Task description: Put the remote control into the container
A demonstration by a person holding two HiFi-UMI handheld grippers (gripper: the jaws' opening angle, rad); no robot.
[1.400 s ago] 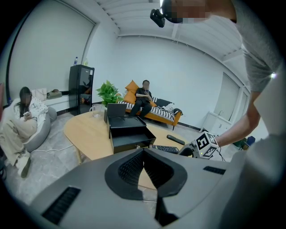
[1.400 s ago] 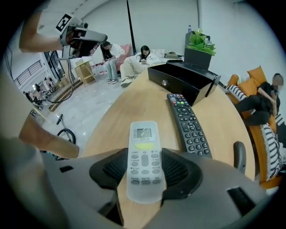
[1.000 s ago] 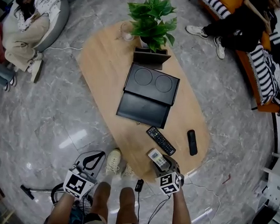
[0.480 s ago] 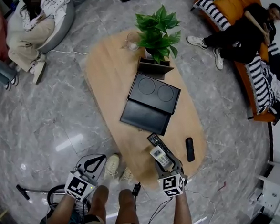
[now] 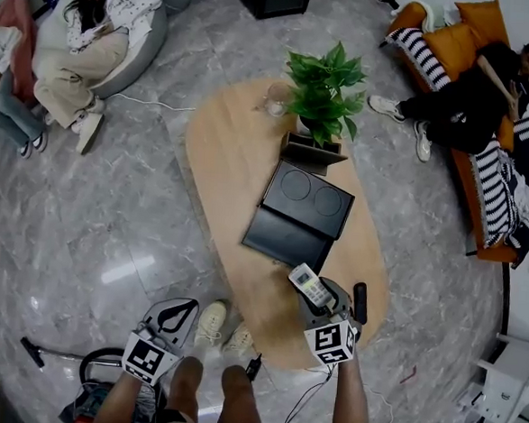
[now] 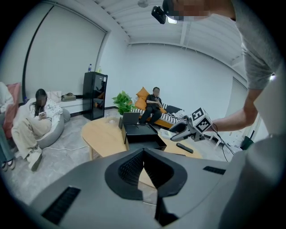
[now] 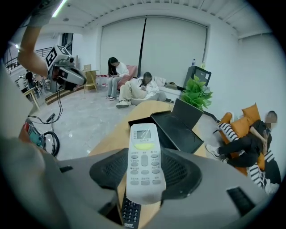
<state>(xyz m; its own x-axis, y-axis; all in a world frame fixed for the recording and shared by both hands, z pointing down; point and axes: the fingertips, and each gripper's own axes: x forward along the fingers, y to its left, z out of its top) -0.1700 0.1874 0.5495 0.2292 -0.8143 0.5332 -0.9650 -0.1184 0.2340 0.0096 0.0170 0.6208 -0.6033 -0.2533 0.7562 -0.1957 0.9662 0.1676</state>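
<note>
In the head view, your right tongs [image 5: 320, 299] hold the white remote [image 5: 310, 286] above the near end of the table [image 5: 232, 159]. Its tip is just beside the front edge of the open black box [image 5: 285, 239], and a black remote [image 5: 359, 303] lies to the right. Your left tongs [image 5: 174, 310] hang beside the table, over the floor.

In the left gripper view, those jaws are pressed together with nothing between them.

In the right gripper view, the jaws clamp the white remote by its lower half, screen end toward the box. It seems lifted clear of the table, though that is hard to judge. A second black remote [image 7: 129, 214] shows underneath
</note>
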